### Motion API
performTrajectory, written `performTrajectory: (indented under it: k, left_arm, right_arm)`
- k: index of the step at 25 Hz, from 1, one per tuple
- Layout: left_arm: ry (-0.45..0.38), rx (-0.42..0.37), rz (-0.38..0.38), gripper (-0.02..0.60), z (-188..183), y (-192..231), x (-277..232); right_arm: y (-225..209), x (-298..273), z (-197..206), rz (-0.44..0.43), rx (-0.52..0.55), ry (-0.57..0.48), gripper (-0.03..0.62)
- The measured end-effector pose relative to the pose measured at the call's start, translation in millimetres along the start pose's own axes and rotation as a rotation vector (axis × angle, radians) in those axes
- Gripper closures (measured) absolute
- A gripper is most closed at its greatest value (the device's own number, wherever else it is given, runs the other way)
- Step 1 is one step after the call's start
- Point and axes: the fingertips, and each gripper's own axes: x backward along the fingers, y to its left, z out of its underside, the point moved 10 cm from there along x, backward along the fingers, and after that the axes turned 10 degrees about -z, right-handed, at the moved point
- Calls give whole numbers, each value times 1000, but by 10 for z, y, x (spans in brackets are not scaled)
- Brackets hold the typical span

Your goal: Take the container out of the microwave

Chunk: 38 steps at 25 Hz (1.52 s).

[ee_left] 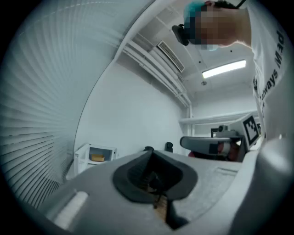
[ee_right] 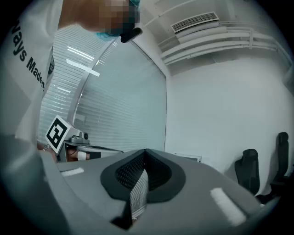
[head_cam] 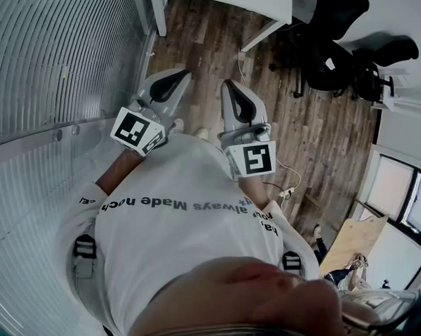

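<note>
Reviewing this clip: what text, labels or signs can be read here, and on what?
"always Made": black print across the person's white T-shirt; neighbouring words are creased, unreadable.
Square black-and-white markers on the two grey marker cubes: patterns only, no words.
White microwave: too small to read any label.

matt grey plastic left gripper (head_cam: 180, 77), worn wood-plank floor (head_cam: 326, 125), white cloth shirt (head_cam: 178, 230), smooth white microwave (ee_left: 94, 156)

Floor (head_cam: 206, 40) open ahead; blinds (head_cam: 55, 59) left; chairs (head_cam: 331, 56) right
</note>
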Motion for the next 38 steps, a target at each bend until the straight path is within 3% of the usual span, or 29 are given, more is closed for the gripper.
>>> performTrajectory:
  k: [16, 22, 29, 38]
  left_arm:
    - [18, 37, 9, 578, 235, 159, 31]
    - [34, 35, 4, 578, 114, 127, -65]
    - [44, 34, -11, 578, 142, 268, -417]
    - [46, 18, 3, 578, 98, 350, -1407]
  right_arm:
    - [29, -112, 188, -3, -39, -9, 594]
    - [-96, -140, 92, 0, -64, -24, 594]
    - [-455, -304, 177, -9, -60, -23, 594]
    - [-1394, -464, 243, 5, -64, -35, 594]
